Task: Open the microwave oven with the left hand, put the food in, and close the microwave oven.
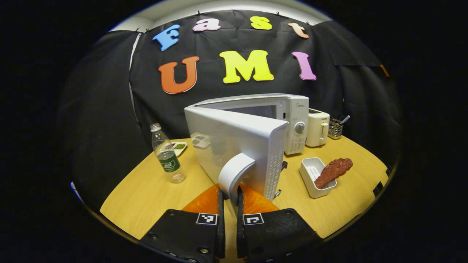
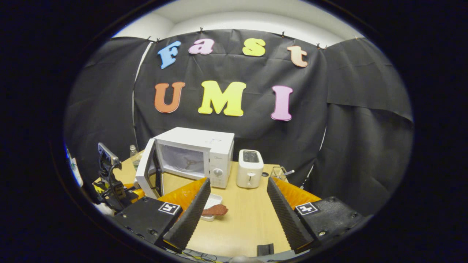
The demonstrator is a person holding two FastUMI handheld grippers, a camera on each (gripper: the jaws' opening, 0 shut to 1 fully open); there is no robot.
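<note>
White microwave door [image 1: 237,146] stands swung out ahead of my left claw [image 1: 229,195], which is clamped on its curved handle [image 1: 234,171]; the food [image 1: 333,171] lies on a tray [image 1: 310,179] to the right. From my right claw [image 2: 237,204], spread wide and holding nothing, the microwave [image 2: 197,153] gapes ahead-left.

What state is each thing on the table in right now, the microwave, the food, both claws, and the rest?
Microwave door: swung open, cavity empty.
Left claw: shut on the door handle.
Right claw: open, holding nothing.
Food: lying across the white tray, not yet in the microwave.
Water bottle: upright, capped.
Toaster: slots empty.
</note>
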